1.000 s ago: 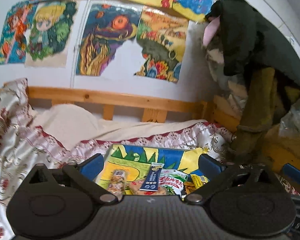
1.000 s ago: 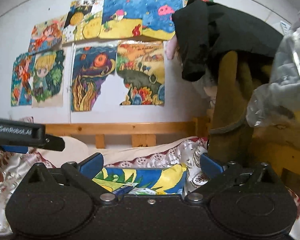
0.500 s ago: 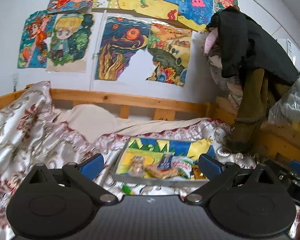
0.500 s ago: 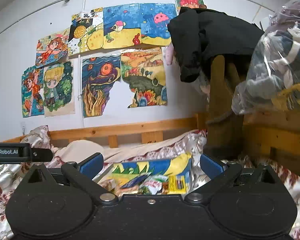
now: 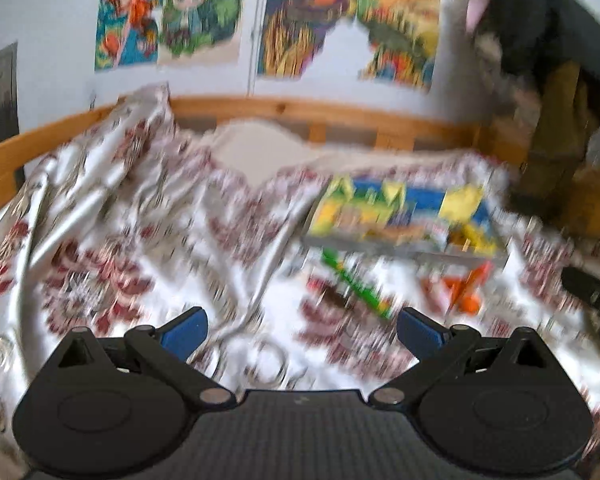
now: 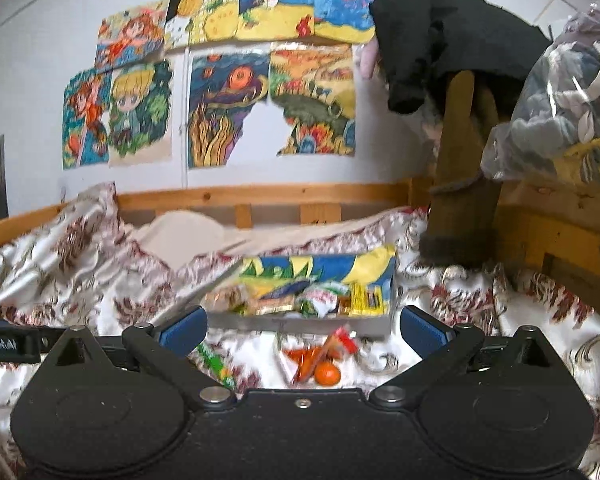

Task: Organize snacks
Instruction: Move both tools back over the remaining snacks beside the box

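1. Left gripper: fingers spread wide, nothing between them; it hangs above the floral bedspread. This view is motion-blurred, so fine detail cannot be read.
2. Right gripper: fingers likewise spread wide and empty, aimed at the snack box ahead.
3. Snack box: a shallow open box with a blue-and-yellow cartoon lid standing up behind it, resting on the bed toward the right side near the wooden bed rail. The right view shows it packed with wrapped snacks, including green-white and yellow packets; in the left view the contents are only a smear of colour.
4. Loose items on the bedspread just in front of the box: a green stick packet to the left, and an orange-red packet touching a small orange fruit to the right. Both views show them; the right view is sharper.
5. Only the right view shows the clear plastic bag of clothes at far right and the black housing of the other gripper at its left edge.
6. Open bedspread lies to the left of the box; on the right, hanging dark clothing and a wooden frame crowd the bed's edge.
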Tool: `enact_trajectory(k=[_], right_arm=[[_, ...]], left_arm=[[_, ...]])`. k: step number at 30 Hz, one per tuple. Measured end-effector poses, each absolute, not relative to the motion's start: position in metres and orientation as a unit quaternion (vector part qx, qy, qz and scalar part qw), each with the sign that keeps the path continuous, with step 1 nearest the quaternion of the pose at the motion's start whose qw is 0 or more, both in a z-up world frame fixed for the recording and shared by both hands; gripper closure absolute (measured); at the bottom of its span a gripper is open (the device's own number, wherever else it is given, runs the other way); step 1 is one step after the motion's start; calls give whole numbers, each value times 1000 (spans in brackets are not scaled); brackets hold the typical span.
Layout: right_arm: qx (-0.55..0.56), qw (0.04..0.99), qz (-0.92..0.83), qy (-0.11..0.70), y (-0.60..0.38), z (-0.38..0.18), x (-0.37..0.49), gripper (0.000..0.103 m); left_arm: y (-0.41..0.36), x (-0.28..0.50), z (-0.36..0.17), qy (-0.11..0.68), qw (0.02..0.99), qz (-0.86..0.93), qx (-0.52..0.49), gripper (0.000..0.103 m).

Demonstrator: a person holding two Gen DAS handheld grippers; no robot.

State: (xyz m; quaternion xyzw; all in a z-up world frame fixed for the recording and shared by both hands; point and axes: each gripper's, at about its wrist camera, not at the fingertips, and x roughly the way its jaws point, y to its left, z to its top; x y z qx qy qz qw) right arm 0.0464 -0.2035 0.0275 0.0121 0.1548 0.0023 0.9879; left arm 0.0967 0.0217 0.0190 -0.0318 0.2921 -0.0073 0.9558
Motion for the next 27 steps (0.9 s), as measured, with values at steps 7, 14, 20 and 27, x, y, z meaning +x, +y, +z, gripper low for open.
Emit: enact_trajectory(k=[7,14,20,27], right_arm=[[-9,977,9,213,-189,14,54,1],[-7,968,13,251,-187,6,63,1],[10,963,10,270,-192,3,67,1],[6,961,13,276,-190,2,69,1]], left_arm=[[11,100,4,335,942,-1,15,0],[12,103,0,354,935,4,11,0],[17,108,-4,373,928,12,-9,0],[28,112,-5,388,920,21,-47,0]])
